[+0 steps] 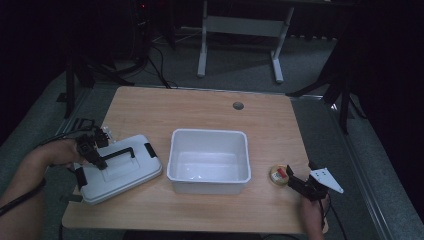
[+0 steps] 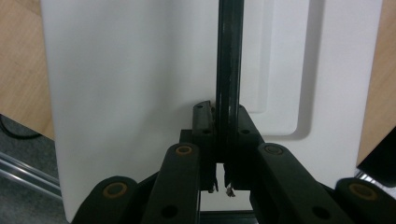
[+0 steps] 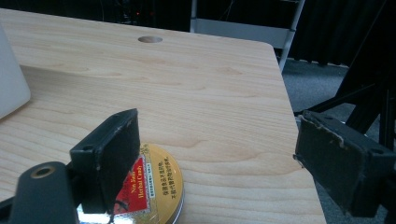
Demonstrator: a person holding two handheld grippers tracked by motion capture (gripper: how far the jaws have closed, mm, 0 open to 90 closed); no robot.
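Note:
A white box lid (image 1: 125,172) lies flat on the left of the wooden table (image 1: 210,107). My left gripper (image 1: 98,161) is down on it, shut on the lid's black handle (image 1: 122,152). In the left gripper view the handle (image 2: 229,56) runs straight up from between the closed jaws of my left gripper (image 2: 222,116), over the white lid (image 2: 130,84). A round gold candy tin (image 1: 279,174) sits at the front right. My right gripper (image 1: 296,181) is open just behind it. In the right gripper view the tin (image 3: 161,184) lies under the left finger (image 3: 114,154) of my right gripper (image 3: 217,140).
An open white bin (image 1: 209,133) stands in the middle of the table, and its corner (image 3: 9,79) shows at the left of the right gripper view. A cable hole (image 1: 238,105) is at the back. Tripod legs and a desk frame stand on the floor beyond.

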